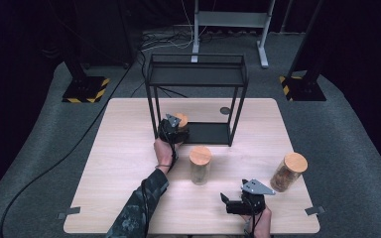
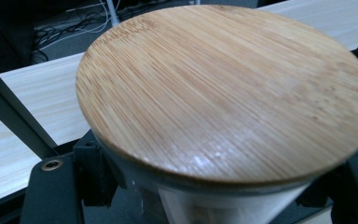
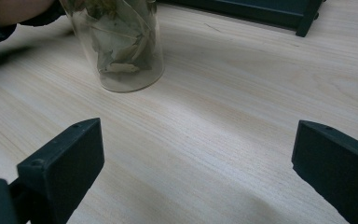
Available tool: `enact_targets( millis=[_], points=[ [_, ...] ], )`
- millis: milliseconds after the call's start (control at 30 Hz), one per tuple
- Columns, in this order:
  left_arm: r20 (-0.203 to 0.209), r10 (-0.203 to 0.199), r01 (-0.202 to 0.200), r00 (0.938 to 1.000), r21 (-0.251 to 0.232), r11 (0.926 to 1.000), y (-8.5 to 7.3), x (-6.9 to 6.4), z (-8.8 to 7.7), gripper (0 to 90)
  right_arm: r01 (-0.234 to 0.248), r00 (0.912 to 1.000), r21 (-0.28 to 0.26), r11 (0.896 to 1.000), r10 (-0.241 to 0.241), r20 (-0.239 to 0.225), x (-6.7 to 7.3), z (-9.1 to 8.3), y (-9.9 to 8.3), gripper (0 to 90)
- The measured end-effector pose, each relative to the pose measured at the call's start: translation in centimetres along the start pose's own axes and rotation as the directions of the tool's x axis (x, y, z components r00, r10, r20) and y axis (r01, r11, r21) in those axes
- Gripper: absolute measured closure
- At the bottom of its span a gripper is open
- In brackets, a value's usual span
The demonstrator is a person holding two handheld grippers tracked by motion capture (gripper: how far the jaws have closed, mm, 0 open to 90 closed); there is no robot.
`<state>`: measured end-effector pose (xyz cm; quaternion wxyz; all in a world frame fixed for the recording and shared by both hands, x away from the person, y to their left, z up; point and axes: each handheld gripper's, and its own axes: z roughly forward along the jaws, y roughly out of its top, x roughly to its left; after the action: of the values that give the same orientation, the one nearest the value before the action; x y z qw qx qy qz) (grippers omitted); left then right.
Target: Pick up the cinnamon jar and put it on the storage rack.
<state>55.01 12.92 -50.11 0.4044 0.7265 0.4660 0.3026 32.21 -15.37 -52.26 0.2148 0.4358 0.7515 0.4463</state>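
Note:
A glass jar with a round bamboo lid (image 2: pixel 223 88) stands at the left end of the black rack's lower shelf (image 1: pixel 213 133), its lid (image 1: pixel 181 119) just inside the rack's front left leg. My left gripper (image 1: pixel 175 131) is shut on this jar below the lid, with one black jaw on each side of the glass (image 2: pixel 205 198). My right gripper (image 1: pixel 226 203) rests near the table's front edge, open, its jaws wide apart over bare wood (image 3: pixel 200 158). A second jar holding dried leaves (image 3: pixel 121 42) stands ahead of it, mid-table (image 1: pixel 200 164).
The black metal rack (image 1: pixel 197 74) stands at the back middle of the wooden table (image 1: pixel 129 188), with an upper shelf. A third bamboo-lidded jar (image 1: pixel 288 171) with brown contents sits near the right edge. A sleeved forearm (image 1: pixel 141 203) reaches in from the front left.

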Motion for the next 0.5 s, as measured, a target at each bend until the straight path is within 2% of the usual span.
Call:
enact_targets(
  millis=[167,367,433,500],
  points=[
    [0.002,-0.002,0.002,1.0,0.005,1.0,0.16,0.15,0.28,25.6,0.001,1.0,0.001,1.0,-0.001,-0.002,0.0,0.01,0.0,1.6],
    [0.019,-0.032,0.032,0.9993,0.0,0.9995,0.08,0.41,0.53,25.6,0.004,1.0,0.002,1.0,-0.004,-0.001,0.02,0.01,0.01,1.6],
    [0.031,-0.054,0.054,0.9981,0.003,0.9985,0.1,0.58,0.7,25.6,0.004,1.0,0.004,1.0,-0.004,-0.002,0.02,0.03,0.02,1.6],
    [0.029,-0.055,0.055,0.9981,0.003,0.9985,0.11,0.62,0.78,25.5,0.005,1.0,0.005,1.0,-0.005,-0.001,0.04,0.03,0.02,1.6]
  ],
)
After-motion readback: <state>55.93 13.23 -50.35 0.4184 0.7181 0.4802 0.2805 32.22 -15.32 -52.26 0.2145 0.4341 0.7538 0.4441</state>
